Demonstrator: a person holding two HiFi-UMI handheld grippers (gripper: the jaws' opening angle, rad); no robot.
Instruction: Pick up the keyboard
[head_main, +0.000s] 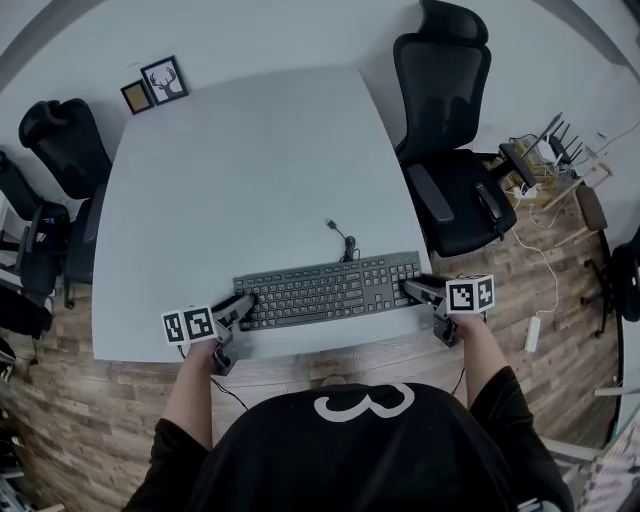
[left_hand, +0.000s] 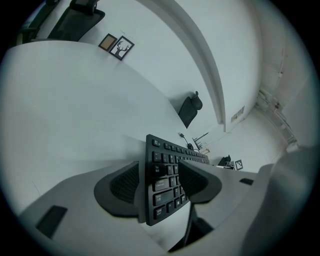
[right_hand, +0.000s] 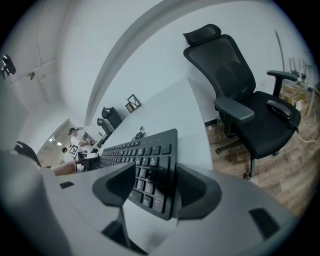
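Keyboard (head_main: 328, 290) is clamped at either end by left hand-held gripper (head_main: 243, 305) and right hand-held gripper (head_main: 412, 290).

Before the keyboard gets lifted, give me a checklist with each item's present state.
1. Left gripper jaws closed on the black plastic keyboard's left end: ok.
2. Right gripper jaws closed on its right end: ok.
3. Thin black cable lies loose on the pale grey table, plug end free: ok.
4. Nothing resting on the keys: ok.
5. Clamp force enough to hold: cannot tell.
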